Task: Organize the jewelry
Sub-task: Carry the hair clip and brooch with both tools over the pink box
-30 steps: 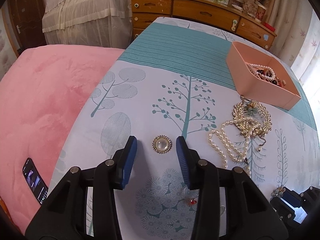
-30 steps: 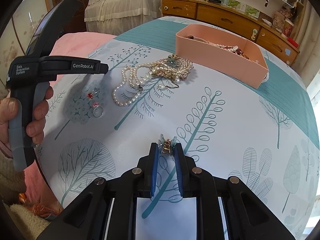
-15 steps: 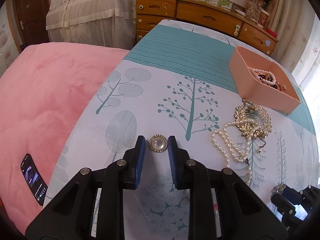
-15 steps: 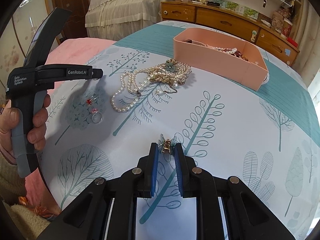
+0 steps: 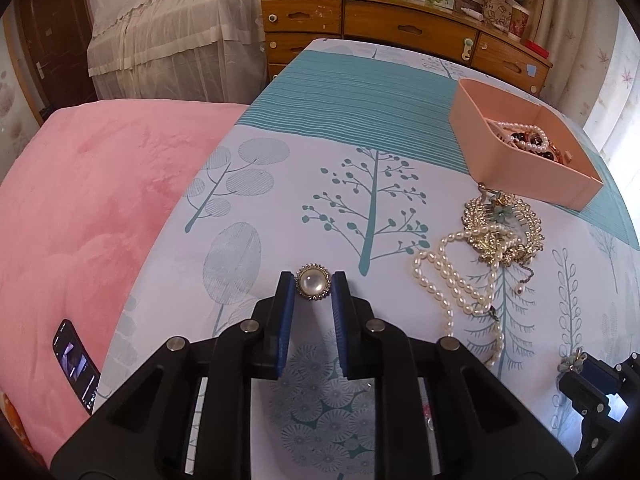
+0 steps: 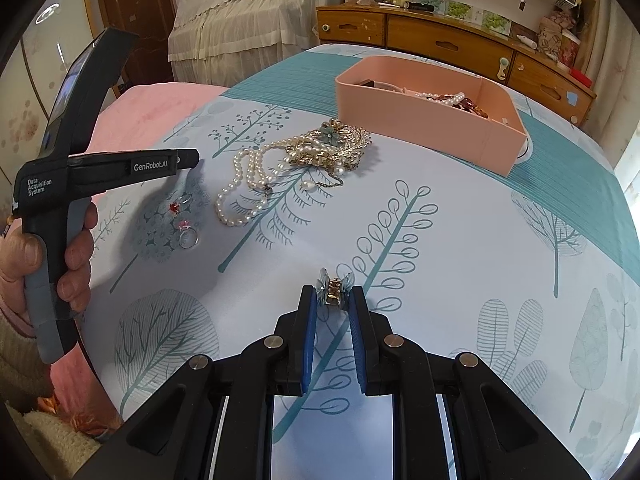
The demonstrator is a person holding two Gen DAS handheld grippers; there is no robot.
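Tree-print bedspread (image 5: 360,128), pink blanket (image 5: 88,200), wooden dresser (image 5: 400,28), pink tray (image 5: 500,152)

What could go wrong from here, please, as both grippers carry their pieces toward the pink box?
1. The round pearl brooch with a rhinestone rim is pinched only at the jaw tips of the left gripper; it could slip out.
2. The small blue-petalled hair clip in the right gripper sits equally far forward.
3. The white pearl necklace, tangled with the gold rhinestone piece, lies before the pink rectangular plastic box and could snag.
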